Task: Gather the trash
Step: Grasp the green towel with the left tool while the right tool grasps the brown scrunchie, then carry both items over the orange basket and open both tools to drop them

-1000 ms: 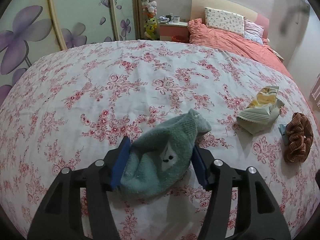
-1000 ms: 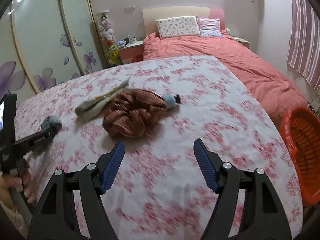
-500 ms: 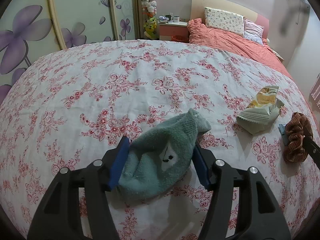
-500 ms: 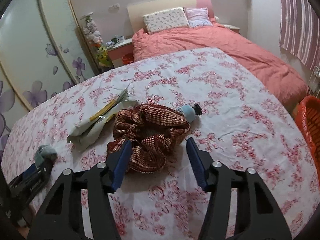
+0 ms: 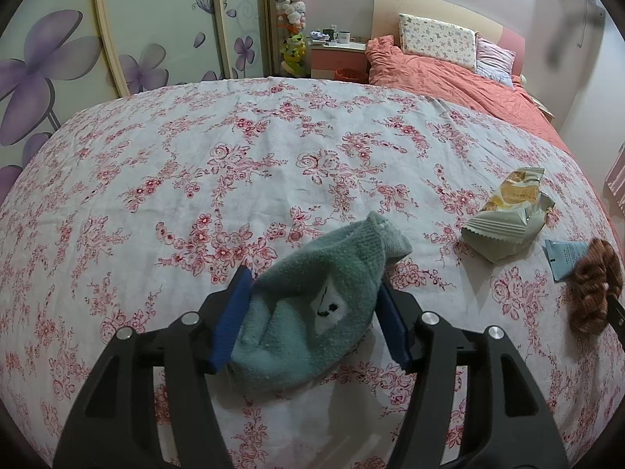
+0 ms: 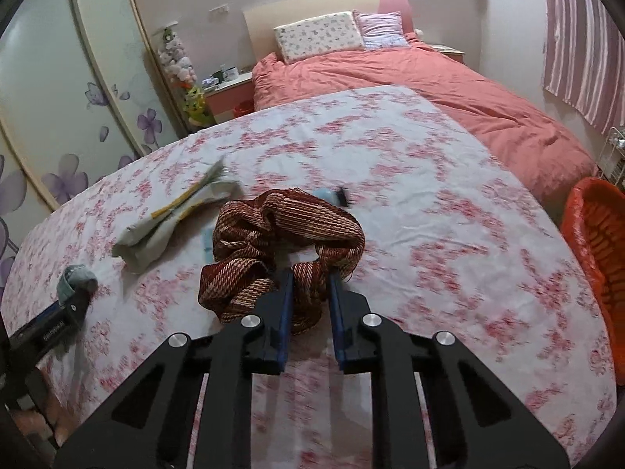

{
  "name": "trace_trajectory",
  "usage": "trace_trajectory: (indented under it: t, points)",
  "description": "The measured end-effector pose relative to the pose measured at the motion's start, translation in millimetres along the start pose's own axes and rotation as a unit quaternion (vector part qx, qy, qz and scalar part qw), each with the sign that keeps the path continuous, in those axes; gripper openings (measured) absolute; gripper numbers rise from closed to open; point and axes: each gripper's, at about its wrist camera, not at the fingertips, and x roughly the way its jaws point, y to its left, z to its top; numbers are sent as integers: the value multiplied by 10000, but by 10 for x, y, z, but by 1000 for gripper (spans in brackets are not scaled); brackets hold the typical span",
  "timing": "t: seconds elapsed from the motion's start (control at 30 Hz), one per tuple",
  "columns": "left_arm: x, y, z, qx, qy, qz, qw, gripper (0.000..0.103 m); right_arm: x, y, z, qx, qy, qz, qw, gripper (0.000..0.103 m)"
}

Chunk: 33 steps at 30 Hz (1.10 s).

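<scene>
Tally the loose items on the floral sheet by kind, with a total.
Sock: 1
Scrunchie: 1
Snack wrapper: 1
Small blue tube: 1
Total: 4

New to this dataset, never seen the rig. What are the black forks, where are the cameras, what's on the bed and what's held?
There is no robot. A person carries one hand-held two-finger tool in each hand, and each tool has a fisheye camera looking forward along its fingers. The black forks with blue pads are those tools.

In the left wrist view, the left gripper holds a teal sock between its jaws, over the floral bedspread.

In the right wrist view, the right gripper has its jaws closing on a brown striped scrunchie, which sits pinched between them.

Also on the bedspread are a crumpled snack wrapper and a small blue tube partly under the scrunchie. An orange basket stands beside the bed.
</scene>
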Motion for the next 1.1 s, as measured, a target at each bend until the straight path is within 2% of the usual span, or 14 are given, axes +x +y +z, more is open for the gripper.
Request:
trace_trajectory:
  t: [0.13,0.3,0.4,0.5,0.6,0.67,0.7,0.83,1.1]
  points:
    - [0,-1,0,-1,0,-1,10000,61,-81,-228,-41,154,-8,-137,9998,17]
    - [-1,0,0,0,0,1,10000,61,-186,-585,-76,274,-62,-633,9976,18]
    - [1,-5,1,6,0,-2,10000,61,-178,-703,-60,374,-15,-538,9978,19]
    - [3,-15,1,42,4,-15,10000,63,-121,-666,-29,289,5,-517,9982,24]
    - [8,-35,6,85,0,-26,10000,63,-54,-642,-4,222,52,-559,9982,25]
    - [1,-49,7,120,-30,-92,9999,54,-48,-655,0,180,72,-536,9984,24]
    - [-11,-59,3,157,-55,-128,9998,45,-61,-663,1,163,66,-521,9985,21]
    - [-59,-107,-24,321,-127,-313,9989,22,-196,-763,-19,202,-22,-401,9990,17]
    - [-260,-246,-127,410,-205,-836,9954,17,-597,-953,11,272,-416,-315,9983,17]
